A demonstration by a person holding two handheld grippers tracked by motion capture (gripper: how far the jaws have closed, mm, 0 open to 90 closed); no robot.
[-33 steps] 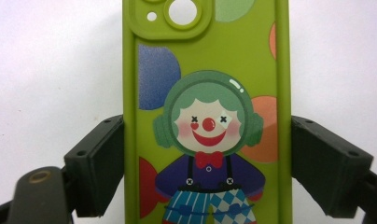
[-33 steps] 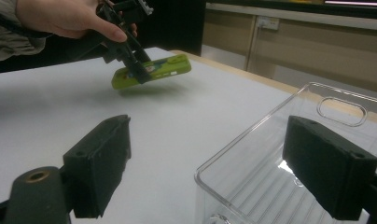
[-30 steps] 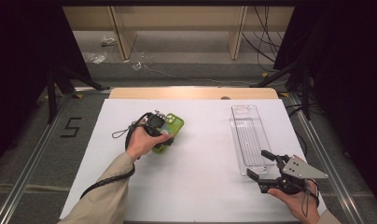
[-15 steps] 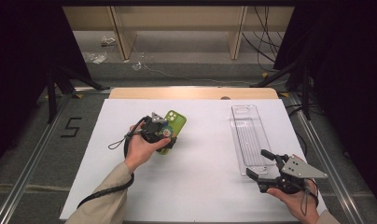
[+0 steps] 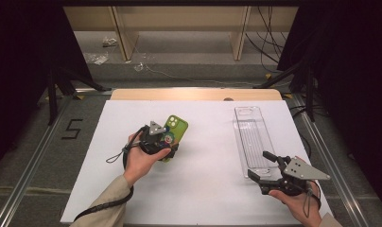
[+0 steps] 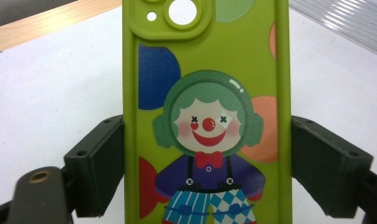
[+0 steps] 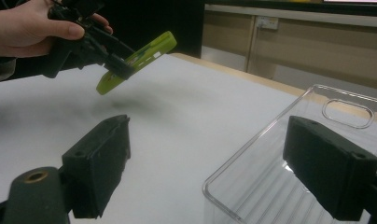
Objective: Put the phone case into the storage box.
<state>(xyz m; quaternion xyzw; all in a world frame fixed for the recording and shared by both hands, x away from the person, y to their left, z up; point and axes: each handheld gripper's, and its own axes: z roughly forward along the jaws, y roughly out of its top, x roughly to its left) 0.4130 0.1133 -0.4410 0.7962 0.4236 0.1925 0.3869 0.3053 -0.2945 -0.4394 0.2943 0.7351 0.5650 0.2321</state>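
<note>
covering most of the table (image 5: pixel 203 198) is a white sheet, with a strip of bare wood left showing along the far edge. beyond that edge a grey floor (image 5: pixel 189 56) is seen, littered with cables and scraps, with wooden legs and dark curtains at either side; a "5" (image 5: pixel 72 128) is marked on the floor off the left edge.

the green phone case (image 5: pixel 176 130) is held clear of the sheet, left of the middle, tilted with its camera end raised toward the far edge. it is clamped across its width by the left gripper (image 5: pixel 164 147), both jaws pressed against its long sides; a clown print is seen on its back in the left gripper view (image 6: pixel 205 126). its shadow is cast on the sheet below in the right gripper view (image 7: pixel 135 60).

a clear plastic tray (image 5: pixel 252 139) is laid lengthwise near the right edge, reaching almost to the wood strip. the right gripper (image 5: pixel 267 168) is held wide apart at the tray's near end, near the near right corner, with nothing between its jaws. a broad bare stretch of sheet is left between case and tray, and along the near edge.
</note>
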